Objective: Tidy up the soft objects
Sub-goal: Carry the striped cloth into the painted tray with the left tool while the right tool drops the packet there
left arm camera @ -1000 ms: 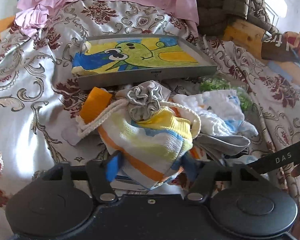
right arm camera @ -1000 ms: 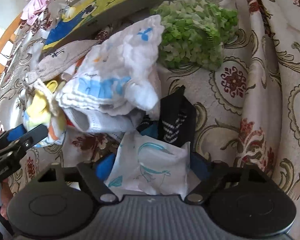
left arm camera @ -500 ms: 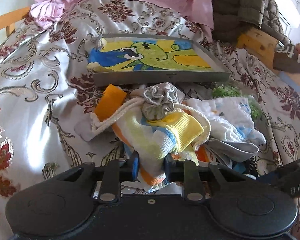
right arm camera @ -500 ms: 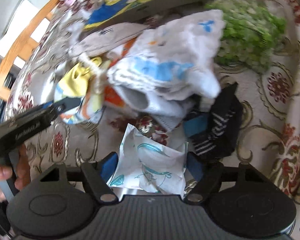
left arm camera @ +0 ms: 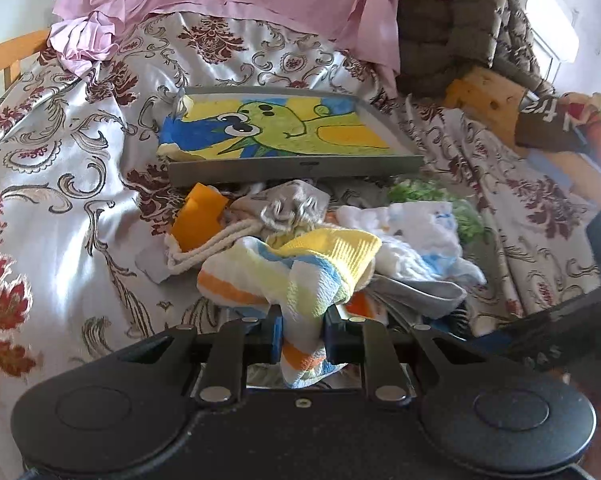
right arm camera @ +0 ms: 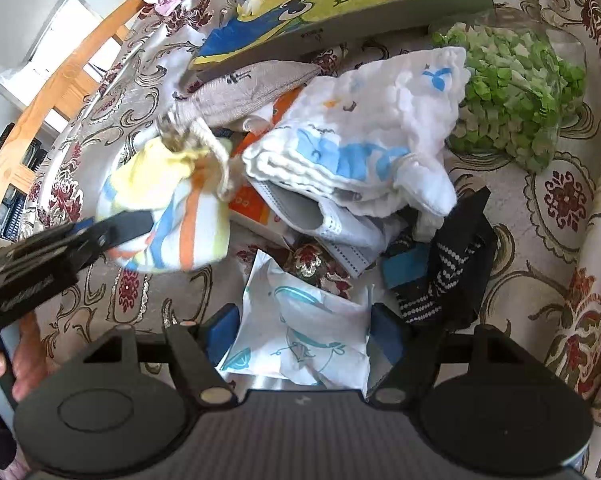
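Our left claw [left arm camera: 300,334] clenched on striped towel [left arm camera: 296,276], lifted off pile. Our right claw [right arm camera: 300,332] spread wide around white packet [right arm camera: 300,340] on bed [right arm camera: 540,240].

Left gripper [left arm camera: 300,326] clamped, fingers pinched near-closed on fabric; right gripper [right arm camera: 304,334] low with jaws spread wide, nothing clamped; bare hand [right arm camera: 4,364] visible on the left gripper's handle.

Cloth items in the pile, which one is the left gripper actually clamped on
The striped yellow, orange and blue towel, pinched in the left gripper. The white cloth with blue prints and the grey drawstring pouch lie ungripped behind it.
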